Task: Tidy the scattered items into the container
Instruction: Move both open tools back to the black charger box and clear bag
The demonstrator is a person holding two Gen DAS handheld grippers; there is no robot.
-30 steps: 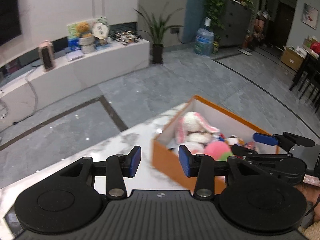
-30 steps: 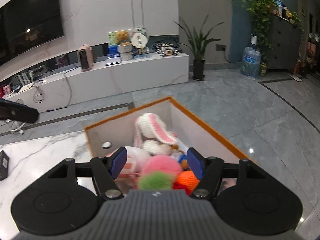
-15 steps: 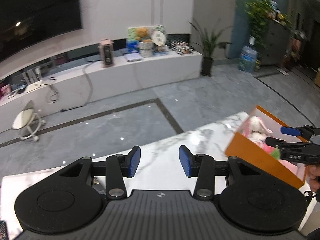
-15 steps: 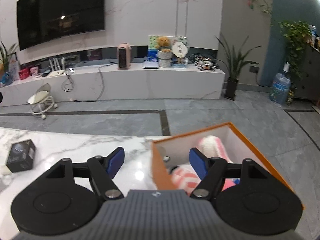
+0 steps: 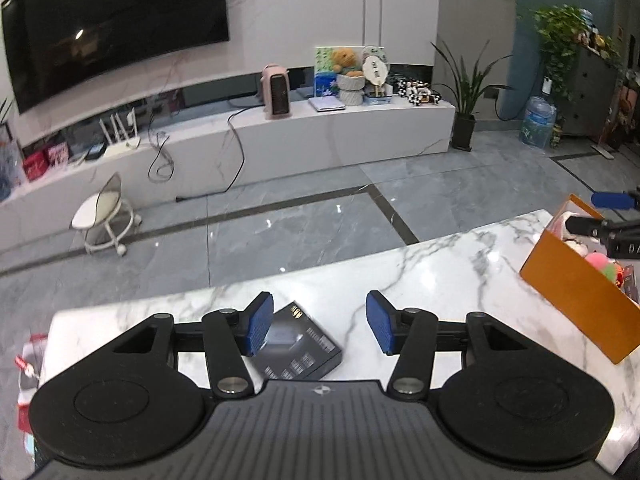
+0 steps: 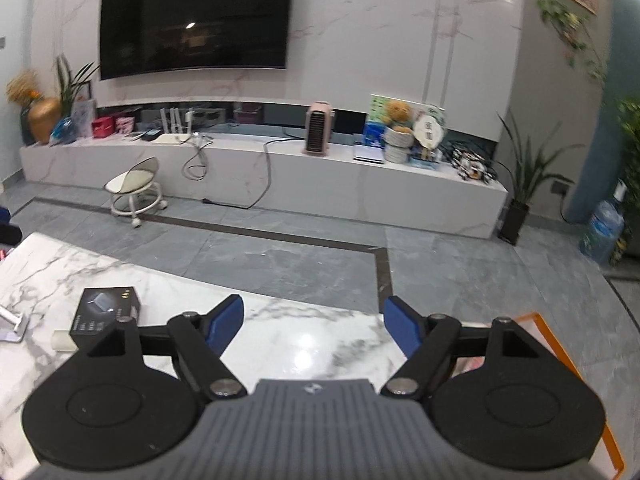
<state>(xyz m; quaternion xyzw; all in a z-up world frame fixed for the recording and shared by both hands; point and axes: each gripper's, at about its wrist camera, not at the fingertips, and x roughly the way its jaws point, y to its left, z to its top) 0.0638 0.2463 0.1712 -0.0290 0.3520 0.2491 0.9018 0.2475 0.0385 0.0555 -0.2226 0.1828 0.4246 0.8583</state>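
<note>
A small black box (image 5: 298, 350) lies flat on the white marble table (image 5: 440, 276). My left gripper (image 5: 319, 328) hovers just above it, jaws opening, nothing pressed between the blue pads. The orange container (image 5: 576, 290) with plush toys stands at the table's right end; the right gripper's fingers (image 5: 612, 200) reach over it. In the right wrist view my right gripper (image 6: 314, 326) is empty with jaws opening above bare marble. The black box (image 6: 105, 312) sits far to its left, and the container's orange rim (image 6: 560, 354) shows at lower right.
A white flat item (image 6: 12, 322) lies left of the box near a small cream piece (image 6: 63, 340). Red-and-white packaging (image 5: 30, 364) sits past the table's left edge. Beyond the table lie grey floor tiles, a small wheeled stool (image 5: 105, 216) and a long white TV bench (image 5: 304, 136).
Both grippers swung left, away from the orange container, and their jaws widened. The black box came into view under the left gripper. The container slid to the right edge of both views.
</note>
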